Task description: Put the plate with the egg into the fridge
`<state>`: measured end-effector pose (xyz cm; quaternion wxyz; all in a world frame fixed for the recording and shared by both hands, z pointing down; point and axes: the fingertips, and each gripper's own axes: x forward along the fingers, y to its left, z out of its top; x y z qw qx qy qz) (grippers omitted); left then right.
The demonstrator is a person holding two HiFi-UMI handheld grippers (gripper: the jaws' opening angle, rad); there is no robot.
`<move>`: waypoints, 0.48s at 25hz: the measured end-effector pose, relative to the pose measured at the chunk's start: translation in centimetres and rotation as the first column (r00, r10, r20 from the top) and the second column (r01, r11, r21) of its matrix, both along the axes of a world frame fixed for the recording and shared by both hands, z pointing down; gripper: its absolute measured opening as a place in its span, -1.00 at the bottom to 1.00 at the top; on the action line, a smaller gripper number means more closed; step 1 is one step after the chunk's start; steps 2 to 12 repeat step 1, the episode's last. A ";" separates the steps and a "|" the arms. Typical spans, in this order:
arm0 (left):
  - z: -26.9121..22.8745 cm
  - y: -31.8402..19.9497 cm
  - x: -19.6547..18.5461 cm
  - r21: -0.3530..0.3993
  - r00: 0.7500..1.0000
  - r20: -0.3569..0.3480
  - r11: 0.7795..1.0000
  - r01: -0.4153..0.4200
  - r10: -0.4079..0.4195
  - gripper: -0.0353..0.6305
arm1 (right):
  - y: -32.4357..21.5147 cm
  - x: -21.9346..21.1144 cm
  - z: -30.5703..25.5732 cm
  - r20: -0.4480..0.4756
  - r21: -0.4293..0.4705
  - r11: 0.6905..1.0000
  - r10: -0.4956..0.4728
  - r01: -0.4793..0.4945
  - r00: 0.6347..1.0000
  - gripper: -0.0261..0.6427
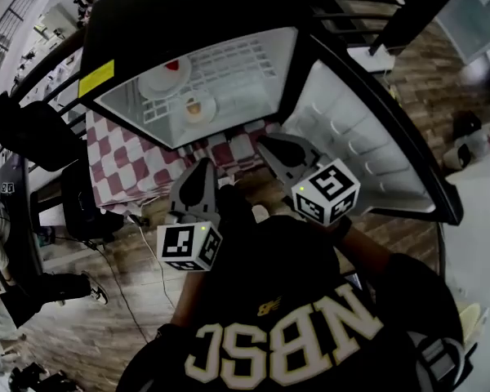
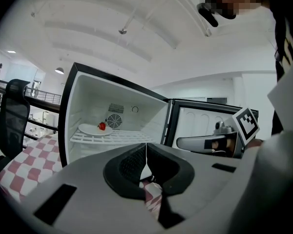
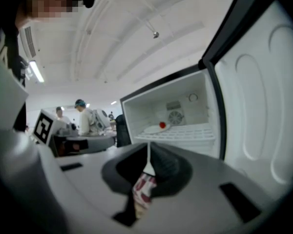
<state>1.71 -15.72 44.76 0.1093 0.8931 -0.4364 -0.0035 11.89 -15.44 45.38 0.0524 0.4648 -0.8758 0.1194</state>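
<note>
Both my tools, left tool (image 2: 146,155) and right tool (image 3: 148,155), are closed empty before the open fridge (image 1: 188,11). On the fridge's wire shelf (image 1: 241,64) sits the plate with the egg (image 1: 198,109), beside a plate with something red (image 1: 167,76).

**Open fridge on a cloth, two plates inside**

The fridge (image 1: 229,15) stands on the cloth (image 1: 122,170), its door (image 1: 359,137) swung out to the right; on the wire shelf (image 1: 245,64) inside lie two plates; the plate with the egg (image 1: 198,109) sits nearer the opening, the other plate (image 1: 165,76) behind it to the left; the left gripper (image 1: 198,168) and right gripper (image 1: 271,147) are side by side before the opening; a chair (image 1: 24,125) stands left of the fridge.
</note>
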 end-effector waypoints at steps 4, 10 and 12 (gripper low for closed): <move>0.1 -0.6 0.1 0.011 1.000 -0.011 1.000 0.012 -0.012 -0.81 | -0.8 0.3 -0.1 -0.015 0.012 1.000 -0.016 0.017 1.000 -0.83; 0.1 -0.6 0.1 0.011 1.000 -0.011 1.000 0.012 -0.012 -0.81 | -0.8 0.3 -0.1 -0.015 0.012 1.000 -0.016 0.017 1.000 -0.83; 0.1 -0.6 0.1 0.011 1.000 -0.011 1.000 0.012 -0.012 -0.81 | -0.8 0.3 -0.1 -0.015 0.012 1.000 -0.016 0.017 1.000 -0.83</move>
